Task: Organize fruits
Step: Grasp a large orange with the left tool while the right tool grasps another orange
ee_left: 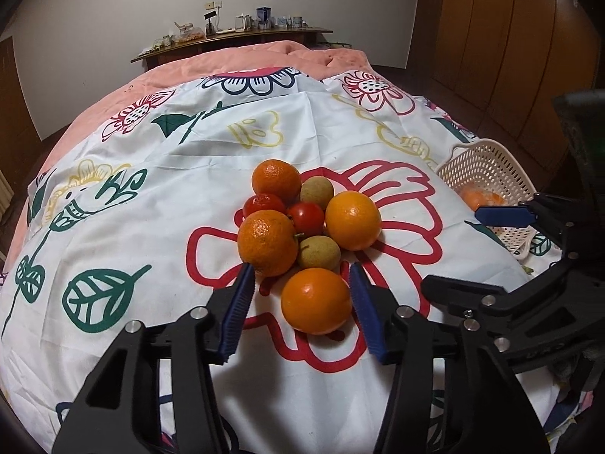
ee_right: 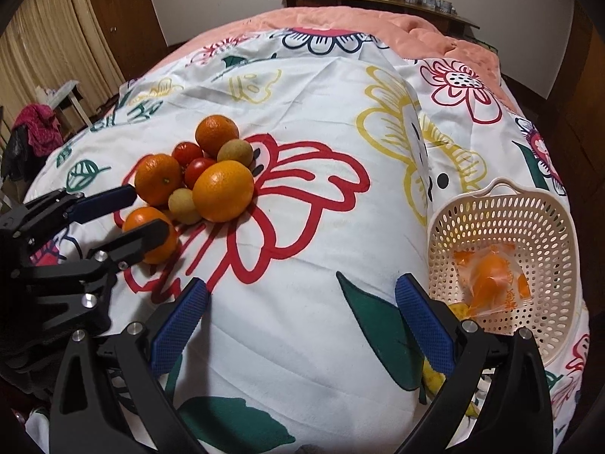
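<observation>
Left gripper (ee_left: 300,302), fingers narrowed about the nearest orange (ee_left: 315,301) without visibly pressing: pick-up step; next, grip, lift, carry to basket (ee_right: 559,227); right gripper (ee_right: 302,321) wide, empty.

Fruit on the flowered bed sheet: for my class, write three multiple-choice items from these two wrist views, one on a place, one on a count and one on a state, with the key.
1. Where is the plastic-wrapped orange?
A in the cream perforated plastic basket
B on the pink blanket
C on the wooden shelf

2. How many small red tomatoes lie in the fruit pile?
A one
B two
C four

3. How is the right gripper?
A shut on a tomato
B shut on the basket's rim
C open and empty

Key:
1 A, the packet lies on the basket's floor, inside its walls.
2 B, two red ones sit side by side in the middle of the pile.
3 C, its jaws stand wide apart over the bare flowered sheet, with nothing between them.
</observation>
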Motion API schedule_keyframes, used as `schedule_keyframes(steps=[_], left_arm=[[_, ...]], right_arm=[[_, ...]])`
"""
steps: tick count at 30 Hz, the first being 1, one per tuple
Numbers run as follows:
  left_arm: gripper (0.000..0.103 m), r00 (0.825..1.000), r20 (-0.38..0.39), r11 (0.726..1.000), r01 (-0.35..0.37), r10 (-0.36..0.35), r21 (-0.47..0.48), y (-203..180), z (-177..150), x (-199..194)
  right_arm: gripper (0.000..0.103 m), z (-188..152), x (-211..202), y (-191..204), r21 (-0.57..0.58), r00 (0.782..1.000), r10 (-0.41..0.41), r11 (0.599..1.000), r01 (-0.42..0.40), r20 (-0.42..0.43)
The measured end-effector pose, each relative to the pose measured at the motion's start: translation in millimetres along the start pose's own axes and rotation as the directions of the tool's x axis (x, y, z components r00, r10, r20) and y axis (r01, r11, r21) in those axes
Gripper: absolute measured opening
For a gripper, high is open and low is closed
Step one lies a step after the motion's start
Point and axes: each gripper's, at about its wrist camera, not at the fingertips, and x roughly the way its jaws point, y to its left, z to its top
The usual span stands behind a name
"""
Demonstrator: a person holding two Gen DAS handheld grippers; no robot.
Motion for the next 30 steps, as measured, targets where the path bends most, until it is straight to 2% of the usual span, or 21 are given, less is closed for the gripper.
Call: schedule_keyframes(steps=[5,13,18,30], left_arm=[[0.043,1.0,0.018,0.999,0.021,-0.021,-0.031,5,-2,-6],[0.043,0.999,0.023,0.997,0.041,-0.04,-0.059,10,-3,-8],[0.054,0.999,0.004,0.996,0.052,-0.052,-0.078,14,-5,-6],[0.056,0.993,-0.051,0.992,0.104,-0.108,-0.074,13,-6,4]], right_arm=[[0.098,1,4,6,-0.049,0.999,-0.037,0.998,0.035,-0.033],[0.098,1,5,8,-0.06,0.998,-0.053,0.997,0.051,-0.04],[0.098,2,5,9,-0.061,0.998,-0.055,0.997,0.053,-0.039],[0.098,0,3,7,-0.057,0.999,-0.041,0.998,0.04,-0.025]])
